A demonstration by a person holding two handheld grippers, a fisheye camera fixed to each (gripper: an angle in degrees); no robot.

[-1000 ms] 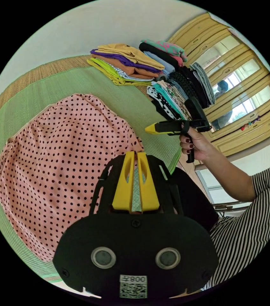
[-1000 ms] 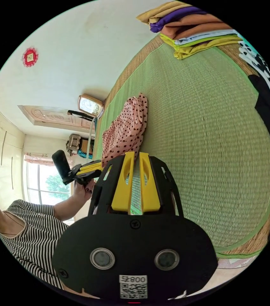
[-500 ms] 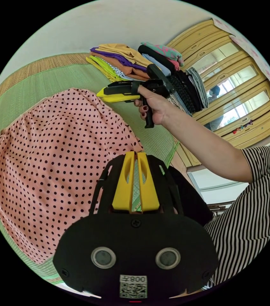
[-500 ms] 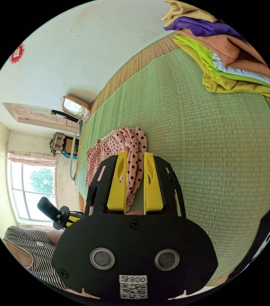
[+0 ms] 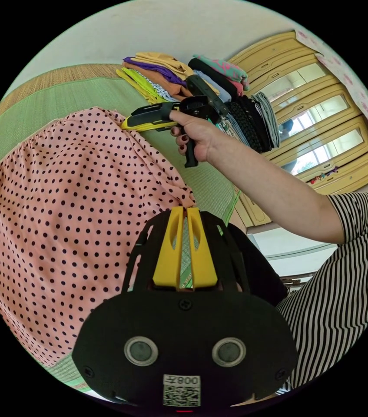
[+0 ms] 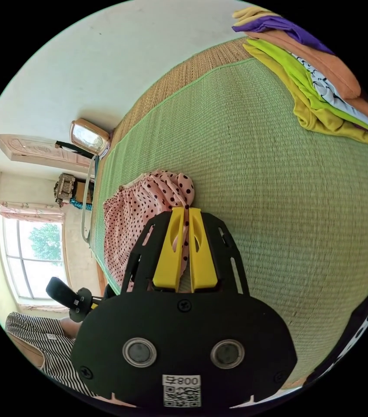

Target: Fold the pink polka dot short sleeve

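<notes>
Lying spread on the green woven mat (image 5: 84, 93), the pink polka dot short sleeve (image 5: 62, 208) takes up most of the left gripper view, its near corner bunched right at the tips of the left gripper (image 5: 185, 211), whose yellow fingers (image 5: 168, 247) sit nearly together with that pinched corner of cloth between the tips, so clenched on the garment. That same view shows the right gripper (image 5: 128, 125) seen from the side, held in a hand (image 5: 197, 139) with a bare forearm and striped sleeve (image 5: 344, 269), its tip down at the garment's far edge. Right gripper view gives the closer look: right gripper (image 6: 185, 210) fingers (image 6: 170, 252) drawn in tight on a gathered fold of the pink polka dot short sleeve (image 6: 144, 208), cloth visible running down between them, mat (image 6: 279, 182) open beyond. Stacks of folded clothes (image 5: 179, 80) sit at the mat's far end in the left view, with wooden mirrored wardrobe doors (image 5: 323, 126) behind; right view catches just the yellow, orange and purple pile (image 6: 323, 82) plus a window (image 6: 31, 252), a small mirror (image 6: 89, 137) and the black handle of the other tool (image 6: 68, 295) low at the left.
</notes>
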